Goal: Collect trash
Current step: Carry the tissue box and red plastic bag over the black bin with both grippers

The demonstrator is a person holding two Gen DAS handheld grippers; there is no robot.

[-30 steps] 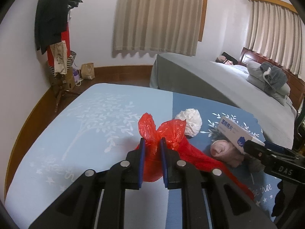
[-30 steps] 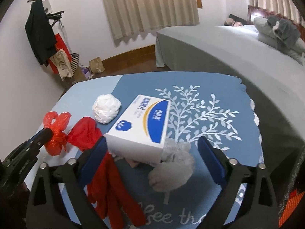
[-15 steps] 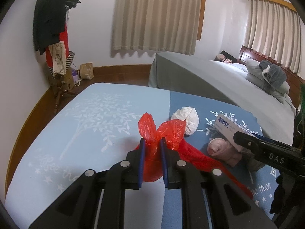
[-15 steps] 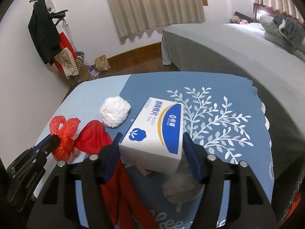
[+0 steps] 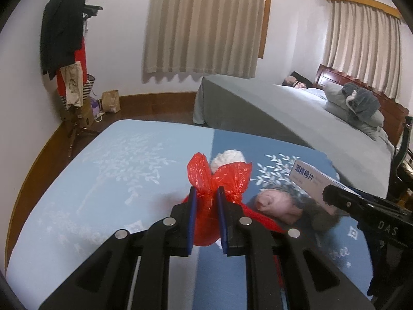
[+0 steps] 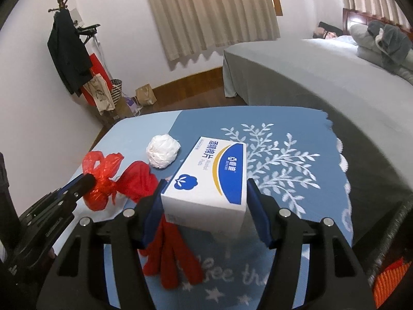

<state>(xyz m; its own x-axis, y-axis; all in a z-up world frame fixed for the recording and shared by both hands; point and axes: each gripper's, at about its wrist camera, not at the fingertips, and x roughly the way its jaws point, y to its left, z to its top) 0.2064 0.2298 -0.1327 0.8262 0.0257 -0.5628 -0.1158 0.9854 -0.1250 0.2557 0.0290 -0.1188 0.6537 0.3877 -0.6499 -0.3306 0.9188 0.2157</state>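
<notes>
The red plastic bag (image 5: 219, 180) sits knotted between the blue pads of the left gripper (image 5: 206, 201), whose jaws are closed on its neck, the two crinkled ears of the knot standing up above the fingertips and the bag's body bulging below them. From the right wrist view the same bag (image 6: 99, 180) is held at the left edge of the tabletop (image 6: 296, 180), which wears a blue cloth printed with white leafy branches. The white and blue box (image 6: 209, 178) is clamped across its width by the right gripper (image 6: 206, 201), jaws pressed against both long sides; the box is tilted, its far end toward the cloth. Just beside the bag lies a red cloth (image 6: 144, 180) that trails back under the box toward the camera. A crumpled white paper ball (image 6: 162, 151) rests on the cloth near the box's far left corner. In the left wrist view a pink bundle (image 5: 276, 204) lies on the tabletop under the box (image 5: 315, 180), touching something grey and fuzzy. Beyond the tabletop stands a grey bed (image 5: 296, 113), and a coat rack (image 6: 69, 51) stands against the wall
</notes>
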